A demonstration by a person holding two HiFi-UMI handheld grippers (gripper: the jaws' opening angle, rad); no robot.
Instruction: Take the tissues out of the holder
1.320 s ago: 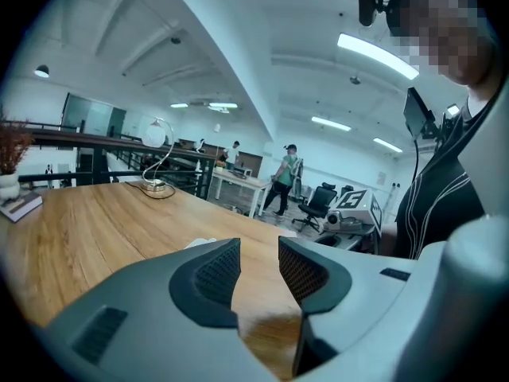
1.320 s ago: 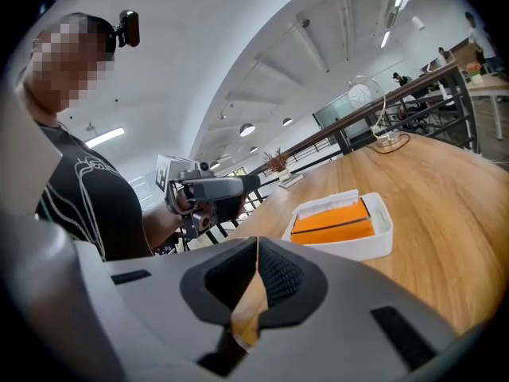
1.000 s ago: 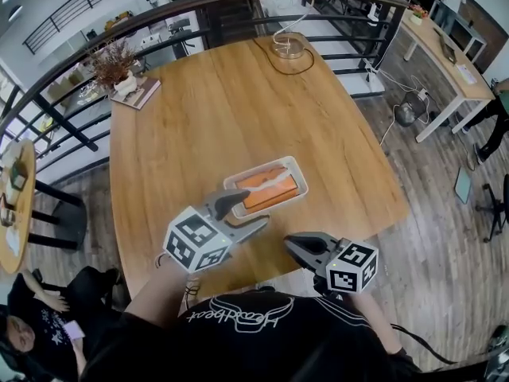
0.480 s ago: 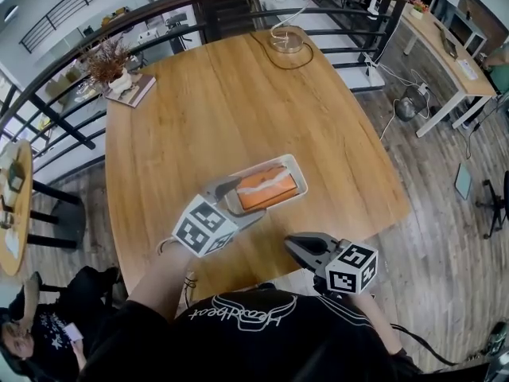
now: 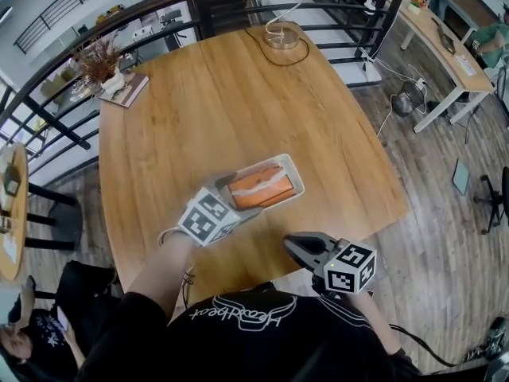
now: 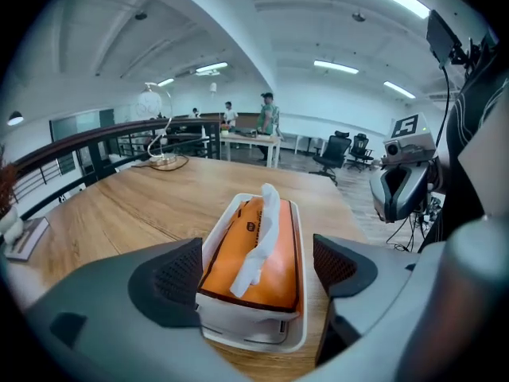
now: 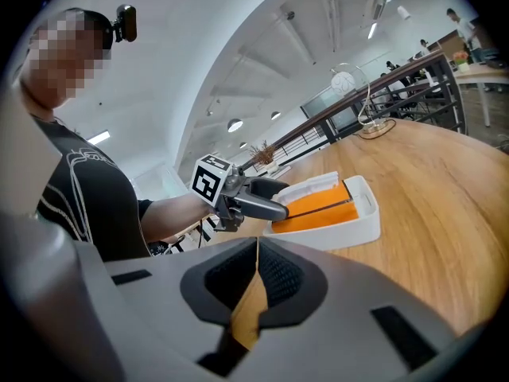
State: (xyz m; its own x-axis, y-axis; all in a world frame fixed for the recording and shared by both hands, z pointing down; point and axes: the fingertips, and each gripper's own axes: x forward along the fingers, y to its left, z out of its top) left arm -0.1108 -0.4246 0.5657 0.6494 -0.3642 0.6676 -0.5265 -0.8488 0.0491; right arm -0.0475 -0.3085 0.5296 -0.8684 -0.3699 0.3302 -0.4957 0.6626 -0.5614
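A white holder (image 5: 299, 183) lies on the wooden table (image 5: 207, 110) with an orange tissue pack (image 5: 258, 185) inside it. In the left gripper view, a white tissue (image 6: 258, 237) sticks up from the pack (image 6: 274, 261). My left gripper (image 5: 237, 199) is open, and its jaws have just been opening. They straddle the near end of the holder (image 6: 238, 321), one pad on each side, without pressing on it. My right gripper (image 5: 290, 245) is shut on nothing and hangs near the table's front edge, short of the holder (image 7: 354, 229).
A lamp with a looped wire stem (image 5: 282, 34) stands at the table's far edge. A dried plant on a book (image 5: 107, 74) sits at the far left corner. A dark railing (image 5: 159, 6) runs behind the table. A person sits below at the lower left (image 5: 24, 341).
My left gripper has come down and forward to the holder, and its jaws have widened to either side of the holder's near end. The right gripper has barely moved.
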